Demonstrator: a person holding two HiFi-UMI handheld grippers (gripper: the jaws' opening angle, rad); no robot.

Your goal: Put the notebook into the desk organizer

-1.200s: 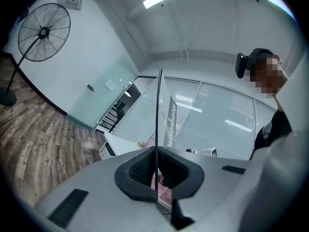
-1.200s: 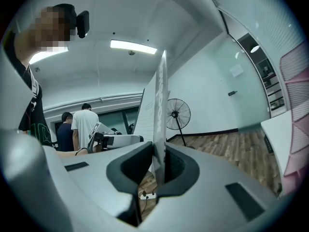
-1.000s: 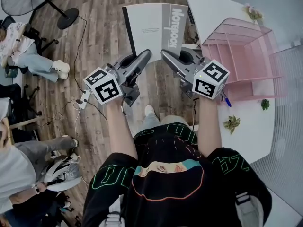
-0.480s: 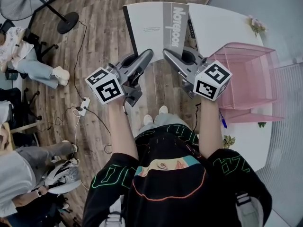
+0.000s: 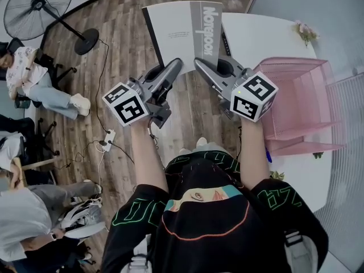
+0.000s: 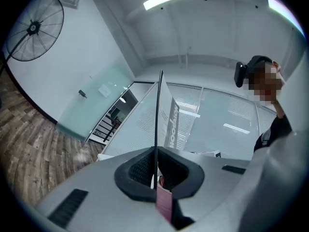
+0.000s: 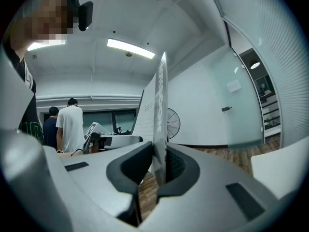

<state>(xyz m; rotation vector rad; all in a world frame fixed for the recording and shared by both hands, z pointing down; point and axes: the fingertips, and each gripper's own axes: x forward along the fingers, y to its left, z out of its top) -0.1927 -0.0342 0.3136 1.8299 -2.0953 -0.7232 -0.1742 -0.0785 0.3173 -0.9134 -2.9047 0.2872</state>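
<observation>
A white and grey notebook (image 5: 185, 32) is held in the air over the wooden floor, between the two grippers. My left gripper (image 5: 175, 65) is shut on its lower left edge, and in the left gripper view the notebook (image 6: 166, 122) rises edge-on from the jaws of the left gripper (image 6: 156, 170). My right gripper (image 5: 199, 65) is shut on its lower right edge; there the notebook (image 7: 160, 110) stands upright out of the right gripper (image 7: 158, 170). The pink wire desk organizer (image 5: 296, 104) sits on the white table (image 5: 259, 36), to the right of the notebook.
A small flower decoration (image 5: 304, 32) lies at the table's far corner. A standing fan (image 5: 40, 7) is at the far left on the floor. People sit at the left (image 5: 31, 75). Cables and a power strip (image 5: 106, 141) lie on the floor.
The notebook and both grippers hold nearly the same pose. The view has shifted, and the organizer and table now lie slightly lower and further right of the grippers.
</observation>
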